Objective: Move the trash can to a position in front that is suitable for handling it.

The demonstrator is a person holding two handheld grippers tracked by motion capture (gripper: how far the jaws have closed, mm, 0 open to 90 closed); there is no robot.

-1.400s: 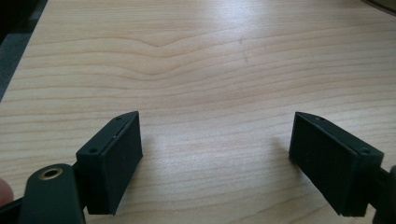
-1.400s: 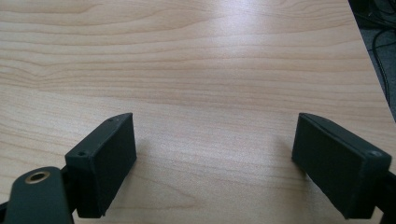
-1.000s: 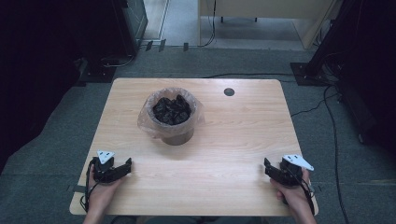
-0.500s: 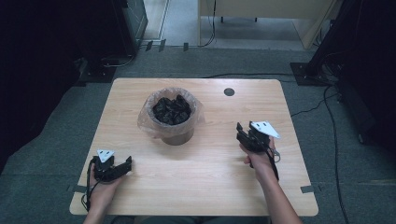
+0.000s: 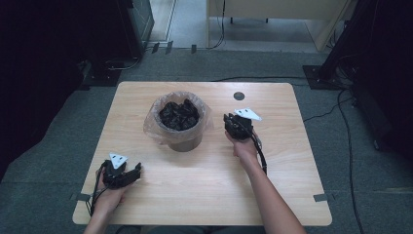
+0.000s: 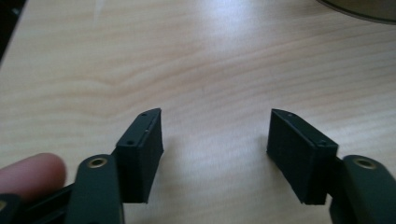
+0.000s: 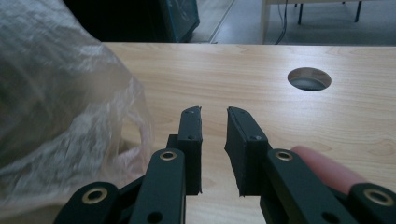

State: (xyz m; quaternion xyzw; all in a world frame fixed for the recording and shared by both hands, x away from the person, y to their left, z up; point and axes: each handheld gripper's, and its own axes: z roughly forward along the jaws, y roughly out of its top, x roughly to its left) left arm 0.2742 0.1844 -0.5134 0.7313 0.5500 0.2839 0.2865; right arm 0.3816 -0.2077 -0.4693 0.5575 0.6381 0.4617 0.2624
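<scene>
My right gripper (image 5: 237, 127) hovers just right of the bin (image 5: 179, 122), jaws nearly together, nothing between them. The bin's bag (image 7: 56, 107) lies to its left in the right gripper view, close, possibly touching. My left gripper (image 5: 122, 173) sits near-left of the bin, farther off, jaws wide apart, empty.
</scene>
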